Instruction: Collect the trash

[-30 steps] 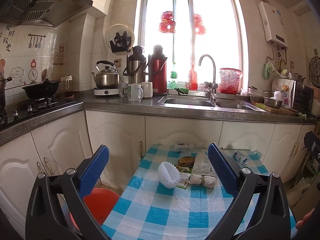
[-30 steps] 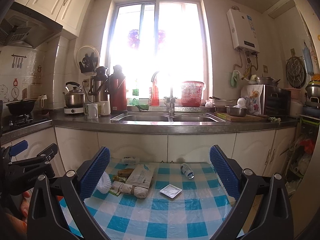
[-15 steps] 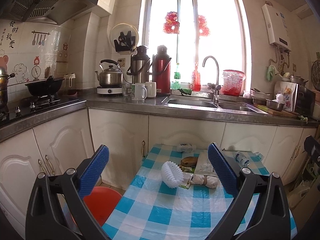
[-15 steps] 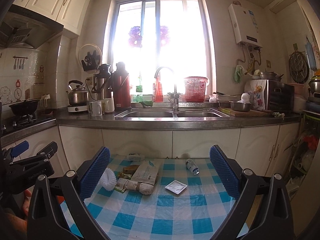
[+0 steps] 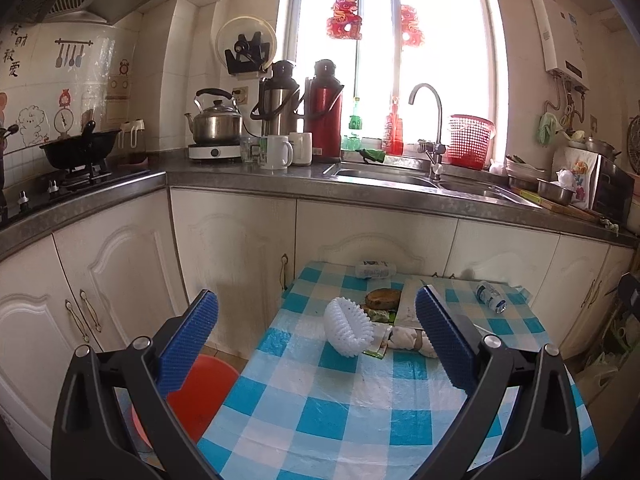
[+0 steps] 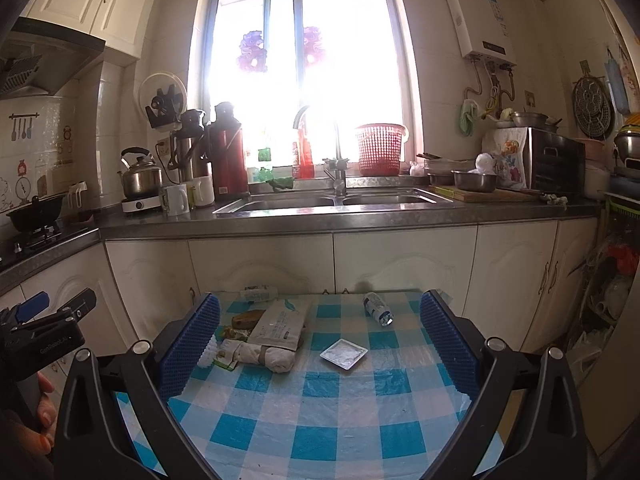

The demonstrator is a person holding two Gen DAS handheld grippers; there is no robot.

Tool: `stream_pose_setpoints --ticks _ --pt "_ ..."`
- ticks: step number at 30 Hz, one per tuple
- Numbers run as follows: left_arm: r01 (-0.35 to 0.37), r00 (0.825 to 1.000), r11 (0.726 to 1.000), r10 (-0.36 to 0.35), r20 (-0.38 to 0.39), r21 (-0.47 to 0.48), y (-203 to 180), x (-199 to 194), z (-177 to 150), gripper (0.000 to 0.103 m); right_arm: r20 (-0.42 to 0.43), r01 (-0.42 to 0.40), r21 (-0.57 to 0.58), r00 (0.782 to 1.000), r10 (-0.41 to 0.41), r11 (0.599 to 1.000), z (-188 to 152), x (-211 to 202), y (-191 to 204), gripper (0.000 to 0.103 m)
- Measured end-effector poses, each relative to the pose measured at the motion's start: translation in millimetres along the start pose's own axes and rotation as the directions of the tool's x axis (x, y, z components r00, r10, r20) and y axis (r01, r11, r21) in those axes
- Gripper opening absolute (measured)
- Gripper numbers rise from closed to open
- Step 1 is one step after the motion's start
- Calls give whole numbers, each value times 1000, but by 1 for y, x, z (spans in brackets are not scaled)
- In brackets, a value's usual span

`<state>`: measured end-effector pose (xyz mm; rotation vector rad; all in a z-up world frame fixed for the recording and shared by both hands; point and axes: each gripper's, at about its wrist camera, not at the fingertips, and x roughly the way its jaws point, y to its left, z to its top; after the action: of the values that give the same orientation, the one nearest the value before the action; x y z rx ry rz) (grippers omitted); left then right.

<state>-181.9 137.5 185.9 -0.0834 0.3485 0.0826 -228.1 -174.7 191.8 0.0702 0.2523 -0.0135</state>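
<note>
Both grippers, left (image 5: 316, 334) and right (image 6: 320, 334), gape wide and empty. A white net (image 5: 347, 333) lies between the left jaws; a foil tray (image 6: 343, 353) between the right

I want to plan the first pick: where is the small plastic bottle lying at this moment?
The small plastic bottle lies on its side at the far right of the checked table, near the white cabinets, beyond the small white tray.

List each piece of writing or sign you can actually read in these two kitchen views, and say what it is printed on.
"GenRobot.AI" (last letters unsure): side of the left gripper, seen in the right wrist view.
Chinese characters, too distorted to read: wall tiles.
Print too small to read: water heater, flat paper packet, small bottle.
</note>
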Motion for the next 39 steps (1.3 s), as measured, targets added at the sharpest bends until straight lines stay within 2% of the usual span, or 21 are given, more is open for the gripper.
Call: stream_pose_setpoints --ticks 3,6,10,13,14,19,21,22,26,29,34,39 --pt "51 998 998 -52 -34 -24 9 16 -9 99 -60 15 9 998 -14 1000 -11 19 -13 99" --pt "74 993 997 -75 -89 -17 14 37 -15 99 -143 -1 27 990 5 1000 -25 42 -27 99" --pt "125 984 992 -126 -125 -20 18 62 -20 99 -257 -8 70 966 26 997 -48 75 -47 99" --pt "183 968 983 -185 -170 -26 18 86 -23 99 -322 -16 111 945 51 994 -60 97 -64 99" --pt "210 958 977 -212 -194 -32 18 98 -25 99 -335 -16 117 941 55 993 -63 103 -69 99" --pt "251 916 965 -264 -303 -80 12 154 -31 99 -382 -28 159 920 88 987 -71 136 -94 99" --pt "279 881 954 -301 -364 -114 8 176 -35 99 -402 -28 179 910 98 984 -72 152 -104 99" --pt "279 872 951 -309 -380 -135 5 186 -39 99 -410 -29 191 906 106 981 -73 160 -109 99" --pt "235 865 965 -261 -428 -114 -12 221 -52 99 -438 -40 233 888 142 972 -76 192 -125 99" --pt "219 857 968 -252 -450 -125 -22 241 -59 99 -454 -33 263 877 154 964 -75 219 -137 99" --pt "190 862 977 -214 -459 -100 -33 260 -63 98 -444 -47 248 882 157 968 -65 263 -149 99" --pt "168 863 982 -187 -469 -82 -39 273 -64 89 -453 -64 256 874 179 964 -58 314 -157 98"
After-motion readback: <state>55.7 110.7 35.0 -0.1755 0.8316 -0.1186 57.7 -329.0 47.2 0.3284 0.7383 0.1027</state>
